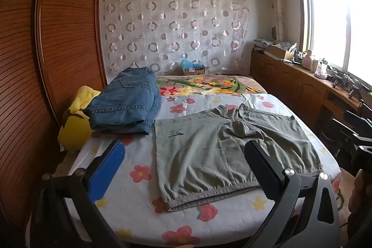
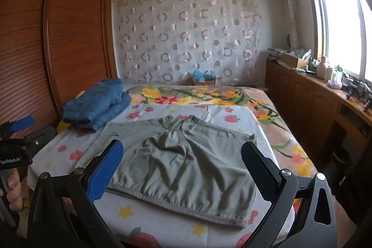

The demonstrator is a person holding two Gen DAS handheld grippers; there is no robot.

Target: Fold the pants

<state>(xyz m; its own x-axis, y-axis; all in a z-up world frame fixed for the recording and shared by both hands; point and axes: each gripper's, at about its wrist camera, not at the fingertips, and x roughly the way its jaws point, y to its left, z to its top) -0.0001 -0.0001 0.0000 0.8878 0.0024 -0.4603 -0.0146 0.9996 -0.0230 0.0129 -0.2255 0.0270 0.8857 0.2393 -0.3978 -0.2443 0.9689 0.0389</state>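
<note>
Grey-green pants [image 1: 227,152] lie folded into a flat square on the flowered bed sheet [image 1: 130,208], waistband towards me. They also show in the right wrist view [image 2: 186,169]. My left gripper [image 1: 183,155] is open and empty, held above the near left part of the pants. My right gripper [image 2: 183,155] is open and empty, held above the near edge of the pants. The left gripper also shows at the left edge of the right wrist view [image 2: 21,129].
Folded blue jeans [image 1: 127,104] lie at the bed's far left, next to a yellow plush toy [image 1: 74,129]. A wooden wardrobe [image 1: 58,50] stands left of the bed. A wooden cabinet [image 1: 302,85] with clutter runs along the right under the window.
</note>
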